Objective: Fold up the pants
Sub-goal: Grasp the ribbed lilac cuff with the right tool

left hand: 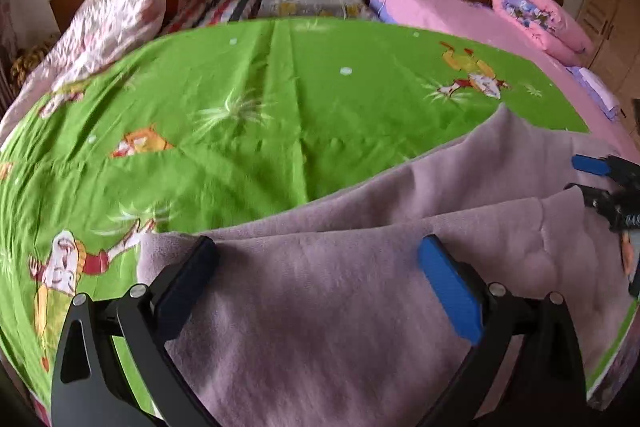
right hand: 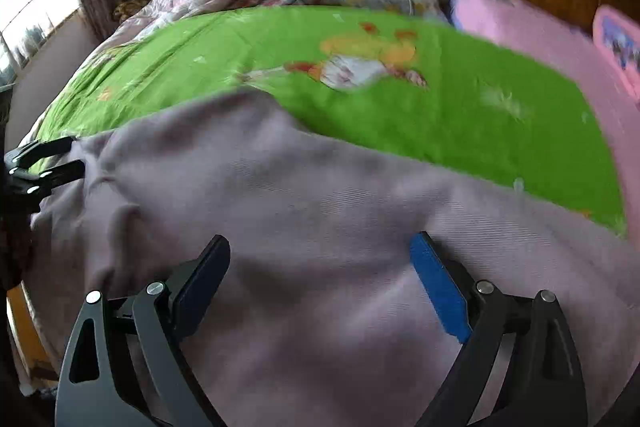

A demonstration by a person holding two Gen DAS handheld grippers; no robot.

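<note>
Green cartoon-print bedspread carries one pair of mauve pants along its near edge, long axis running side to side. Two grippers hover over the cloth: left gripper and right gripper, jaws spread wide, gripping nothing. Beyond, one pink quilt.

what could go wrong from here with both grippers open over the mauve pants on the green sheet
1. The soft mauve fleece pants already show ridges; a jaw closing there might catch several layers.
2. The left gripper and right gripper hover open over different spots, so uneven grabs could skew the fold.
3. The loose green cartoon-print sheet could get pinched too.
</note>
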